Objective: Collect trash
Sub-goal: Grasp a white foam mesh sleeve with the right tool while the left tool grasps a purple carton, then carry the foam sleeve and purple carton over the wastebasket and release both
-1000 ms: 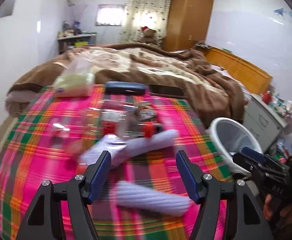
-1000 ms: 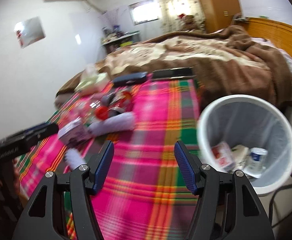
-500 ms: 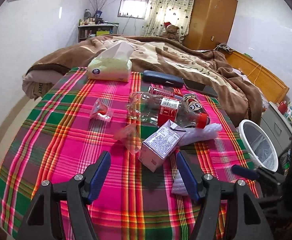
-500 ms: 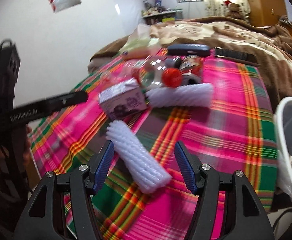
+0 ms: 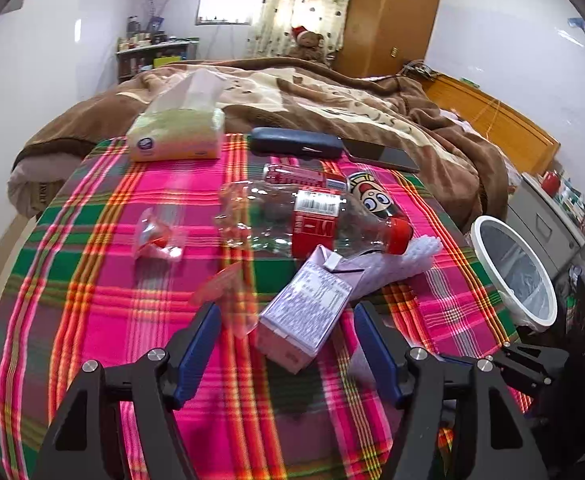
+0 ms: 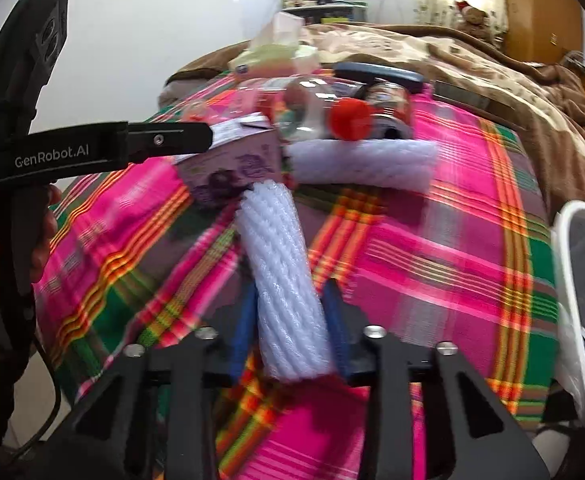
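Trash lies on the pink plaid cloth (image 5: 92,320). My right gripper (image 6: 290,308) is shut on a white foam net sleeve (image 6: 280,272). A second foam sleeve (image 6: 362,162) lies behind it, by a crushed clear bottle with a red cap (image 6: 350,120). My left gripper (image 5: 288,338) is open, its fingers on either side of a purple drink carton (image 5: 306,312), which also shows in the right wrist view (image 6: 232,164). The bottle (image 5: 312,224), a small clear wrapper (image 5: 156,236) and a pink wrapper (image 5: 228,292) lie beyond. The white trash bin (image 5: 512,272) stands at the right.
A tissue pack (image 5: 176,136), a dark glasses case (image 5: 296,147) and a black phone (image 5: 380,156) lie at the cloth's far edge. A brown blanket (image 5: 352,104) covers the bed behind. A grey cabinet (image 5: 548,216) stands behind the bin.
My right gripper swung from the bin to the near foam sleeve and closed on it. My left gripper moved up to the purple carton, still open.
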Demonstrator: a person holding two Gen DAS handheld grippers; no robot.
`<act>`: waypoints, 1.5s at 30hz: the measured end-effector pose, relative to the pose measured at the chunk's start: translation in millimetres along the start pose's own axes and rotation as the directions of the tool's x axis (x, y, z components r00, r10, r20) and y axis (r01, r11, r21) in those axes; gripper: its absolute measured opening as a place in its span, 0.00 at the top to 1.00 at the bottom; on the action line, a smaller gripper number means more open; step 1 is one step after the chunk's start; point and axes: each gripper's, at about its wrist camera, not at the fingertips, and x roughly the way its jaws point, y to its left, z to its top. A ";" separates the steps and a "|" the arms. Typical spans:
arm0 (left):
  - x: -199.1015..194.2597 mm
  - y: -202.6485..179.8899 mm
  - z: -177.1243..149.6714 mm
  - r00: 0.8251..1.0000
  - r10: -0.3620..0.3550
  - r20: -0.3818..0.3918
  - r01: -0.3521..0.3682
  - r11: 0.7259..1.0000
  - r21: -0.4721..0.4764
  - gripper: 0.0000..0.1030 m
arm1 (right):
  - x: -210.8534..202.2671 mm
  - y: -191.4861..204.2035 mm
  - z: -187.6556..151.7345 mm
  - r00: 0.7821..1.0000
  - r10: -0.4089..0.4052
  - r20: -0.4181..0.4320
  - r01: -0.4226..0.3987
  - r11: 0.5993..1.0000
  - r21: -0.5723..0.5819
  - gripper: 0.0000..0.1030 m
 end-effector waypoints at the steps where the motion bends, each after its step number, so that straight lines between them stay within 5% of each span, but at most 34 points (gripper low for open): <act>1: 2.6 -1.1 0.8 1.000 -0.005 -0.003 0.005 1.000 0.003 0.33 | -3.7 -4.6 -1.4 1.000 -0.004 0.005 0.004 1.000 0.014 0.73; 12: 36.4 -20.3 1.0 0.998 -0.021 -0.056 0.023 0.999 0.039 0.34 | -20.5 -35.7 -4.7 0.998 -0.047 0.051 0.039 0.988 0.149 0.74; 16: 43.1 -21.8 -1.3 0.997 0.017 -0.076 -0.014 0.999 0.037 0.51 | -25.4 -40.9 -8.7 0.997 -0.055 0.059 0.044 0.983 0.176 0.74; 23: 26.7 -20.6 -11.7 0.999 0.001 -0.042 -0.002 1.000 -0.021 0.61 | -33.9 -50.6 -10.3 0.995 -0.051 0.089 0.031 0.978 0.207 0.74; 33: -0.9 -31.6 -15.0 1.000 -0.004 0.022 0.005 0.999 -0.044 0.63 | -48.9 -61.7 -16.3 0.989 -0.064 0.131 0.030 0.970 0.243 0.74; 39: 15.2 -34.8 -22.6 0.999 -0.004 -0.038 0.002 0.998 -0.057 0.62 | -51.6 -67.0 -19.1 0.988 -0.069 0.136 0.033 0.967 0.254 0.74; 42: 25.1 -34.9 -23.8 0.998 0.009 -0.062 -0.013 0.998 -0.063 0.49 | -52.6 -68.5 -19.8 0.988 -0.069 0.140 0.032 0.966 0.257 0.74; 45: 32.2 -32.1 -27.1 0.996 0.011 -0.085 -0.018 0.996 -0.082 0.49 | -53.4 -70.4 -20.6 0.987 -0.069 0.144 0.029 0.965 0.259 0.74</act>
